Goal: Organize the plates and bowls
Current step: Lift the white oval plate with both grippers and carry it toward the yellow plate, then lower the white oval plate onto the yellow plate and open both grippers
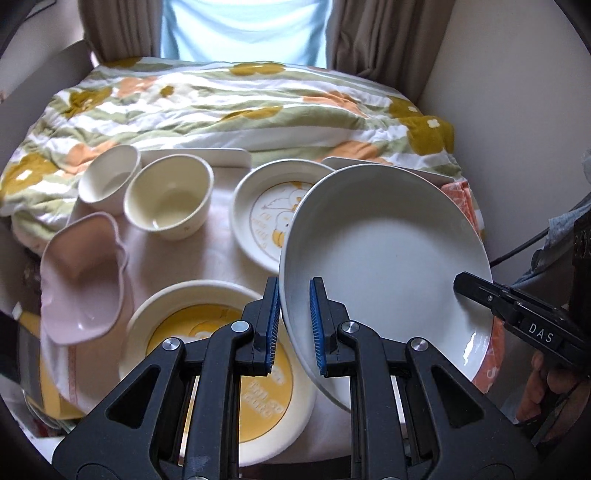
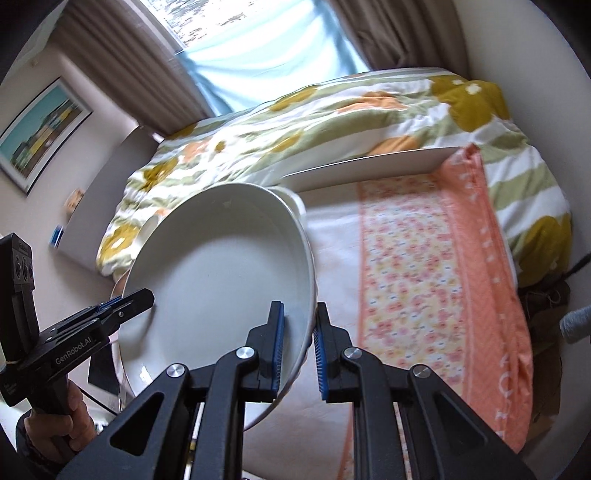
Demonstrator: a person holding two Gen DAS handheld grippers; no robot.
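Left gripper (image 1: 293,325) and right gripper (image 2: 298,345) both straddle a rim, jaws narrowly parted, angled toward each other.

Floral quilt (image 1: 236,107), brown curtains (image 2: 122,70), bright window (image 1: 243,26), framed picture (image 2: 40,133)

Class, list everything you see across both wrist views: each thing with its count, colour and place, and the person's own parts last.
White plate: 1, plain white, tilted, gripped at opposite rims by both grippers.
Yellow-printed plates: 2, cream; one near, one behind.
Round bowls: 2, cream, far left; and.
Pink bowl: 1, pale pink, wavy rim, left.
Orange floral cloth: 1, on the right of the table.
Table: 1, white-covered.
Quilt: 1, green, mustard, orange flowers, on the bed behind.
Curtains: brown, flanking a pale blue window.
Framed picture: 1, wall, left.
Left gripper: black, blue pads, on the plate's near rim.
Right gripper: black, blue pads, on the plate's opposite rim.
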